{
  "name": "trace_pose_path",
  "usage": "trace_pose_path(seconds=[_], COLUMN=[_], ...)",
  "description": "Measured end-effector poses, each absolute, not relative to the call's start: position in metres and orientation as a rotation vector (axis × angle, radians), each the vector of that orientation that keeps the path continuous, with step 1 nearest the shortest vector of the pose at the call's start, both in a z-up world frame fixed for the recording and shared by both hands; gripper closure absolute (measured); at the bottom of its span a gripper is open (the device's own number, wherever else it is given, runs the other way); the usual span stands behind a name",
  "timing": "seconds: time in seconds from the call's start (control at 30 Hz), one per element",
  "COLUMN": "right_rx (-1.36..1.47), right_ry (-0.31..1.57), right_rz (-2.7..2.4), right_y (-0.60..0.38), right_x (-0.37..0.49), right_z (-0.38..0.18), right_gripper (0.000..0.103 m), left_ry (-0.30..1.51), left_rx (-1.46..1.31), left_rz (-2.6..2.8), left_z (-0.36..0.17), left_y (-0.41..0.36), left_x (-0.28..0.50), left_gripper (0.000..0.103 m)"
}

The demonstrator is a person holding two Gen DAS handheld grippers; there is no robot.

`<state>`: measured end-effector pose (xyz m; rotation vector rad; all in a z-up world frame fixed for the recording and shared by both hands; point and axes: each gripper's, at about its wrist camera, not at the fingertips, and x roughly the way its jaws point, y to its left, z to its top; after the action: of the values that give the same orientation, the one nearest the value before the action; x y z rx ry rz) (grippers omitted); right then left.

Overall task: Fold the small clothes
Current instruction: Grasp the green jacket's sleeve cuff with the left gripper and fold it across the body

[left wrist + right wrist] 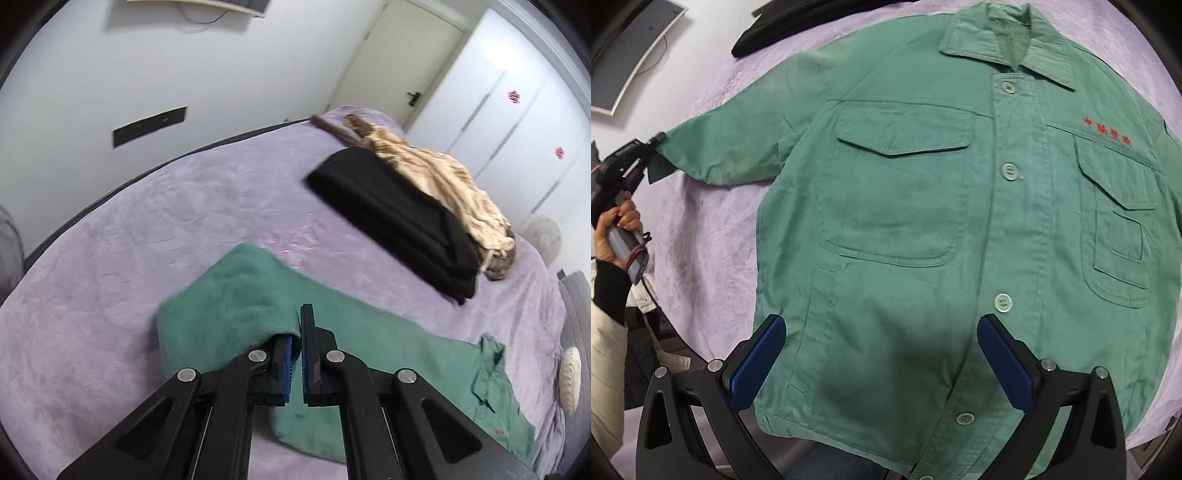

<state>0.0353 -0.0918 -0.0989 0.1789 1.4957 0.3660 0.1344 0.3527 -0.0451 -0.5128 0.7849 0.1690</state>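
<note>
Now, with the left gripper [298, 332] clamped on the green jacket's [923, 221] sleeve cuff [659, 158], carry it inward across the chest while the wide-open right gripper [882, 354] hovers above the hem.

We see the green shirt [923, 221] as matt woven cloth with a fine twill grain, its buttons [1009, 172] smooth pale plastic, and red embroidered thread [1107, 132] at two o'clock. Under it the lilac bedspread [713, 206] looks soft, plushy and faintly embossed. The right gripper [881, 363] has matt black plastic arms, shiny metal rivets, and blue rubbery pads [757, 365] with a fine dimpled texture. At nine o'clock a cream quilted sleeve [605, 369] shows a slight sheen.
</note>
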Motion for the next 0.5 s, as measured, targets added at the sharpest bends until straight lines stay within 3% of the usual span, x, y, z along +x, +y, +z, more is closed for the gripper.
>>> trace_pose_path(seconds=[0.23, 0.33, 0.5], right_rx=[0.303, 0.364, 0.462], right_ry=[1.425, 1.404, 1.403], right_rz=[0.282, 0.208, 0.064], right_y=[-0.173, -0.218, -0.287], right_x=[0.028, 0.022, 0.009], right_z=[-0.086, -0.087, -0.104], right_gripper=[0.0, 0.0, 0.0], left_ry=[0.725, 0.776, 0.922], left_rx=[-0.333, -0.242, -0.032], left_rz=[-0.262, -0.409, -0.478], left_z=[0.024, 0.014, -0.046], left_y=[0.158, 0.058, -0.068], left_x=[0.166, 0.175, 0.172], left_gripper=[0.098, 0.098, 0.098])
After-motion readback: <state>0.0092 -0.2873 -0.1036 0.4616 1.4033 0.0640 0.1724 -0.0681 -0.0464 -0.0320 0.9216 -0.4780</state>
